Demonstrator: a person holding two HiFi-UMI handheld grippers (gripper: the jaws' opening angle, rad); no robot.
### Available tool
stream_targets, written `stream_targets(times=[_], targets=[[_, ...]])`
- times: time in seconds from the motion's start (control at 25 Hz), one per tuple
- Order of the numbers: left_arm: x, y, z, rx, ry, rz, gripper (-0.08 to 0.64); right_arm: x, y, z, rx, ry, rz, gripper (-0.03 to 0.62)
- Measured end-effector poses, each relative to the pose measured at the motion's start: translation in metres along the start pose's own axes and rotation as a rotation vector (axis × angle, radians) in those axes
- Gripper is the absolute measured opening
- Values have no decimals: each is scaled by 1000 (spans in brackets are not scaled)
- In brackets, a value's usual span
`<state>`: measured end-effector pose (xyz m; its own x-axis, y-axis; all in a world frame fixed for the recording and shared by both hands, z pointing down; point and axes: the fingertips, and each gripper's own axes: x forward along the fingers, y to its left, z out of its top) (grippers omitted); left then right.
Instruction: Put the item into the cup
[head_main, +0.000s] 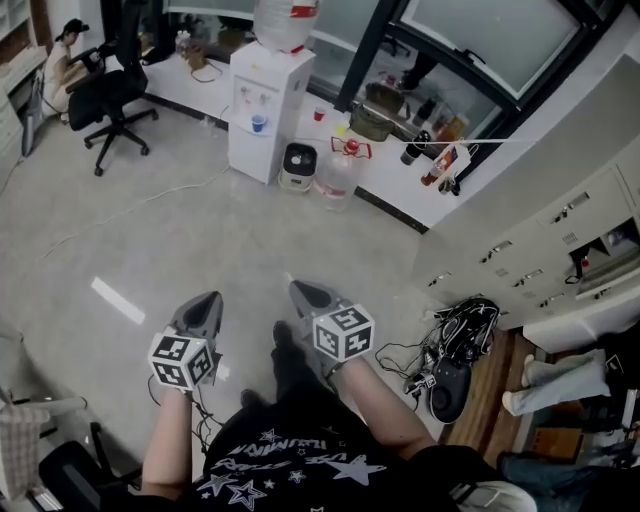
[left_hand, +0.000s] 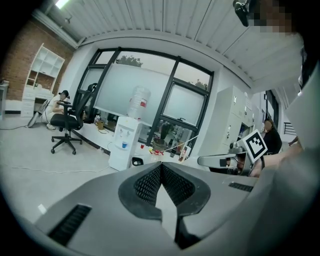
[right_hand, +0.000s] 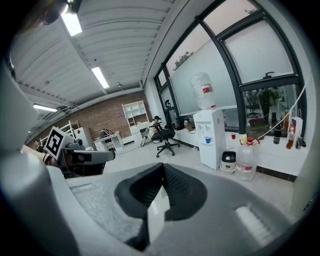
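Observation:
I stand on an open office floor, holding both grippers out at waist height. My left gripper (head_main: 210, 302) is shut, and in the left gripper view its ribbed pads (left_hand: 150, 184) meet at the tip with nothing between them. My right gripper (head_main: 300, 292) is also shut and empty (right_hand: 162, 172). Each gripper shows in the other's view: the right gripper (left_hand: 202, 160) and the left gripper (right_hand: 111, 156). A small blue cup (head_main: 259, 123) sits in the water dispenser's niche, and a red cup (head_main: 319, 114) stands on the ledge behind. No item to carry is visible.
The white water dispenser (head_main: 268, 105) stands ahead by the window, with a small bin (head_main: 298, 166) and a large water bottle (head_main: 338, 172) beside it. A black office chair (head_main: 108, 100) and a seated person (head_main: 58, 68) are far left. Cabinets (head_main: 530, 250) and tangled cables (head_main: 455, 350) lie to the right.

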<state>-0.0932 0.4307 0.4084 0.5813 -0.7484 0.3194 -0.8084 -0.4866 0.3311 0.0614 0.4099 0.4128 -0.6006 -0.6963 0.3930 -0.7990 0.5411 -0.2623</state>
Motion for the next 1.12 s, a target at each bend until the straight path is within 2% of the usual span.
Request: stream_targets(times=[0.4,0.68,0.88,1.12], targets=[[110,32,38,-28,13,64,6,82,-91,43,17,37,72,0],[179,42,62,-14,21,89,6,120,-150,75,28,39,108,0],[212,42,73,-14,19,112,6,134,-185,85,48,45,127,0],[230,49,83,-34,-4,157,6,149,-201,93,39,48,170,0]])
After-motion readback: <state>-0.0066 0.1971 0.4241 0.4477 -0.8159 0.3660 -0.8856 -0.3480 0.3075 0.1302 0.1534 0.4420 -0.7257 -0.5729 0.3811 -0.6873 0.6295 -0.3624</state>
